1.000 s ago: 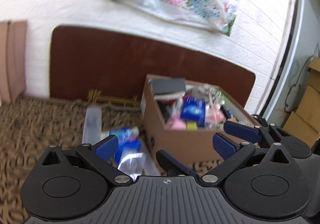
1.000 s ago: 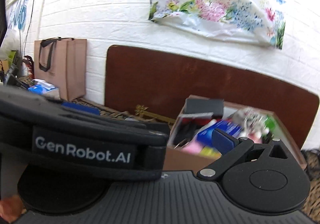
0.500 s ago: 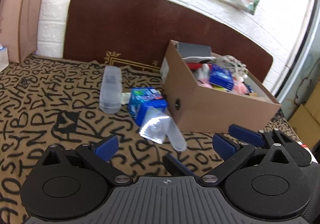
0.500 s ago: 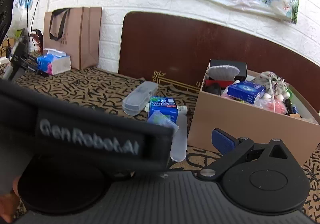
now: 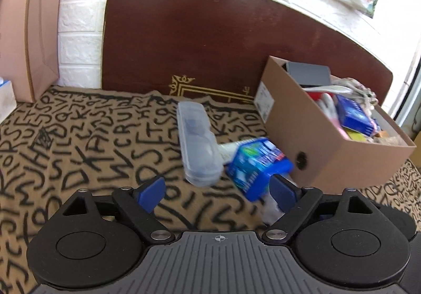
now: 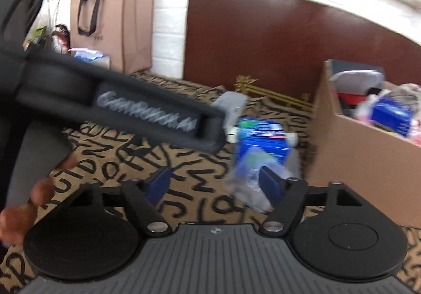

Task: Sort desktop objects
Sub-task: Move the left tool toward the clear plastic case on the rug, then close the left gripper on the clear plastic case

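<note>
Both cameras have closed in on the loose items since half a second ago; the items now sit just ahead of the fingertips. Blue box (image 5: 259, 166): lying on the patterned cloth (image 5: 79, 141) that covers the bench, just left of the carton (image 5: 326, 141), blurred in both views. Clear case (image 5: 196, 141): long, translucent, lying on the cloth, its near end just beside the blue box on the left. White tube (image 5: 231, 146): partly hidden between case and box. Clear packet (image 6: 254, 181): in front of the blue box, overlapped by the right fingertip in the right view. Carton: brown, open-topped, filled with mixed goods including a second blue pack (image 5: 352, 116). Left gripper (image 5: 217, 188): fingers spread, nothing between them, poised over the cloth near the case. Right gripper (image 6: 215, 183): fingers spread, holding nothing. Paper bag (image 6: 115, 28): standing against the white brick wall at far left. Brown board (image 5: 223, 39): leaning on the wall behind the bench.
</note>
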A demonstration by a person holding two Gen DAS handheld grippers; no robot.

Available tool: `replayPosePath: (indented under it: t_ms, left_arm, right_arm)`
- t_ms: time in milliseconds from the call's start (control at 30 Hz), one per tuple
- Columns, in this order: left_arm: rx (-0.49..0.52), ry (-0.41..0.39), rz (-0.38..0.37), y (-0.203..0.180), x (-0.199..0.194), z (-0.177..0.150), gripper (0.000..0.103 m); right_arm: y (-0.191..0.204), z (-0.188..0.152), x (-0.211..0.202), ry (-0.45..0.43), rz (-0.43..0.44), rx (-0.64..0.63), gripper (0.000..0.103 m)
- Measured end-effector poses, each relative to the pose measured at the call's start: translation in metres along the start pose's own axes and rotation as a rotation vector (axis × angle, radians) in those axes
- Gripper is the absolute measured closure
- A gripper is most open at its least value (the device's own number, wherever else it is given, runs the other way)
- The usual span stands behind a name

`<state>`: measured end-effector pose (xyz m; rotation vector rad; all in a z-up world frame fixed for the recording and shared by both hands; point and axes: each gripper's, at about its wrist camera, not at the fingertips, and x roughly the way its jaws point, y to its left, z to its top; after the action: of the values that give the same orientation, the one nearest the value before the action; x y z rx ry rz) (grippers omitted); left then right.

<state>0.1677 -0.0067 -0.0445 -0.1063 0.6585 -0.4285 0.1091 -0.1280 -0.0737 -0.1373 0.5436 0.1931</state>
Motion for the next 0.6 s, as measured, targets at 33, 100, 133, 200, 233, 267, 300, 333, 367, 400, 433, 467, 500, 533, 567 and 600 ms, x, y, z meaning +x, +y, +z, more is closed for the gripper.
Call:
replayPosePath:
  t_ms: [33,100,133,200,233,267,300,333,367,400,433,467,500,533,567,600]
  left_arm:
    - [-0.002,0.004,-0.004,0.004,0.004,0.002,0.012]
    - [0.0,0.017,-0.014,0.011,0.013,0.007,0.015]
    - [0.002,0.023,-0.013,0.014,0.018,0.009,0.016]
    - [0.002,0.035,-0.013,0.02,0.028,0.012,0.019]
    - [-0.001,0.042,-0.015,0.023,0.033,0.014,0.02]
    - [-0.006,0.049,-0.02,0.025,0.039,0.016,0.021]
    - [-0.011,0.055,-0.024,0.027,0.044,0.018,0.021]
    - [-0.014,0.061,-0.03,0.029,0.049,0.02,0.021]
    - [-0.015,0.064,-0.038,0.03,0.053,0.021,0.021]
    - [-0.013,0.069,-0.044,0.031,0.058,0.022,0.022]
    - [-0.01,0.076,-0.049,0.031,0.062,0.023,0.022]
    - [-0.007,0.086,-0.053,0.031,0.067,0.024,0.024]
    - [-0.005,0.096,-0.059,0.032,0.072,0.025,0.027]
    - [-0.004,0.105,-0.069,0.033,0.076,0.027,0.027]
    - [-0.006,0.109,-0.08,0.034,0.079,0.028,0.027]
    - [-0.007,0.111,-0.084,0.034,0.081,0.029,0.027]
  right_arm:
    - [0.002,0.002,0.006,0.002,0.003,-0.004,0.035]
    - [0.005,0.006,0.019,0.01,0.0,-0.008,0.035]
    - [0.006,0.008,0.025,0.013,0.0,-0.005,0.036]
    - [0.006,0.013,0.037,0.019,-0.007,0.002,0.037]
    - [0.006,0.015,0.043,0.022,-0.014,0.003,0.038]
    - [0.006,0.018,0.049,0.025,-0.024,0.003,0.038]
    - [0.006,0.019,0.054,0.028,-0.032,0.003,0.04]
    - [0.006,0.02,0.059,0.03,-0.039,0.002,0.042]
    - [0.007,0.02,0.064,0.034,-0.045,0.003,0.044]
    - [0.007,0.021,0.068,0.038,-0.052,0.008,0.045]
    - [0.007,0.021,0.071,0.037,-0.063,0.01,0.045]
    - [0.007,0.021,0.074,0.039,-0.076,0.009,0.045]
    - [0.007,0.021,0.078,0.043,-0.086,0.014,0.045]
    - [0.006,0.021,0.08,0.048,-0.089,0.021,0.045]
    - [0.005,0.021,0.083,0.051,-0.091,0.028,0.045]
    - [0.004,0.021,0.085,0.056,-0.089,0.035,0.045]
